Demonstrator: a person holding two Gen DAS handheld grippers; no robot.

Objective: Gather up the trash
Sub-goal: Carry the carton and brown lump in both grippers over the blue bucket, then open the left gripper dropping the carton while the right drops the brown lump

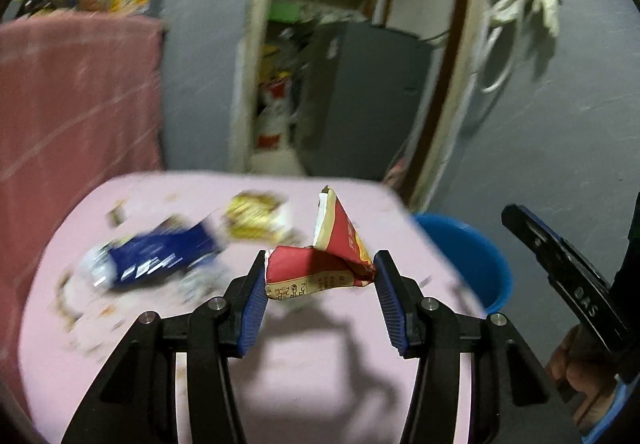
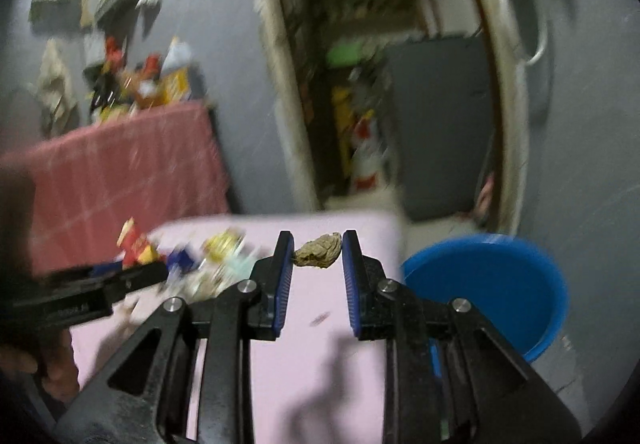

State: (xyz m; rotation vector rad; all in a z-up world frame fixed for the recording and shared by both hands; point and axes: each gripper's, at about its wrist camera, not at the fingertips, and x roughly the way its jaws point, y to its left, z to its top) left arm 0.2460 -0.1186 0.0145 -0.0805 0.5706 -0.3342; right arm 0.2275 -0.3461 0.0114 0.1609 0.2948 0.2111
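My left gripper point(image 1: 320, 264) is shut on a crumpled red wrapper point(image 1: 320, 264) and holds it above the pink table point(image 1: 304, 376). My right gripper point(image 2: 318, 249) is shut on a brown crumpled wad point(image 2: 319, 253) above the table's point(image 2: 312, 364) right part. A blue wrapper point(image 1: 160, 256) and a yellow wrapper point(image 1: 254, 218) lie on the table to the left. A blue bucket point(image 2: 492, 284) stands on the floor right of the table; it also shows in the left wrist view point(image 1: 468, 256). The red wrapper point(image 2: 134, 244) and the left gripper's body point(image 2: 80, 296) show in the right wrist view.
Small scraps and crumbs point(image 1: 72, 312) litter the table's left side. A red cloth-covered stand point(image 1: 76, 96) with bottles and clutter is behind on the left. An open doorway point(image 1: 340, 64) with a grey cabinet is behind the table. The right gripper's body point(image 1: 568, 268) shows at far right.
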